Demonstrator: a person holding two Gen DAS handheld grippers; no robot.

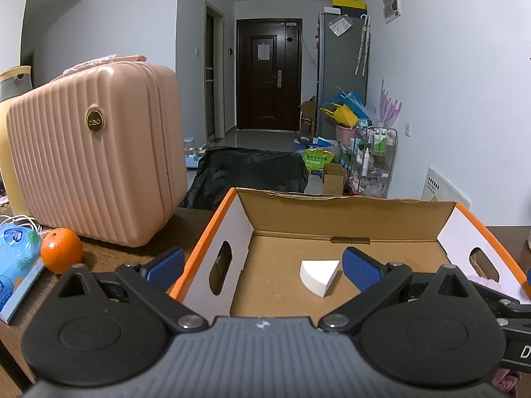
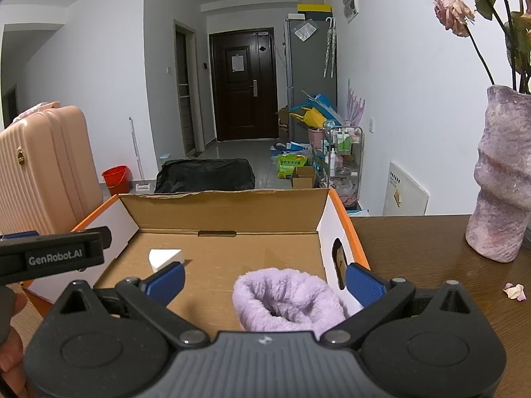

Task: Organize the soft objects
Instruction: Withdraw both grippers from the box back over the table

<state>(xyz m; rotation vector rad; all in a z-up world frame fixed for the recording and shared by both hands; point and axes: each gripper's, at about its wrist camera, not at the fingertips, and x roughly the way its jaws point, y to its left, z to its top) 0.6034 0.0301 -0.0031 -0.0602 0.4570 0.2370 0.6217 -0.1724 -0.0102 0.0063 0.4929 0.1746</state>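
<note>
— Looking into the cardboard box (image 1: 345,219): what's there?
— A smooth white foam wedge (image 1: 320,275), rounded on one edge, lies on the bare corrugated floor. A fluffy lilac sock (image 2: 287,300), rolled open, sits by the right wall.
— And the claws?
— Left gripper (image 1: 264,265) and right gripper (image 2: 265,280) both gape wide, ribbed blue pads gripping nothing.

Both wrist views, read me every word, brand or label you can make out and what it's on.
"GenRobot.AI": side of the left gripper.
Gold badge on the pink suitcase: too blurred to read.
Green bag on the floor: print too small.
Blue tissue pack: print too small.
</note>
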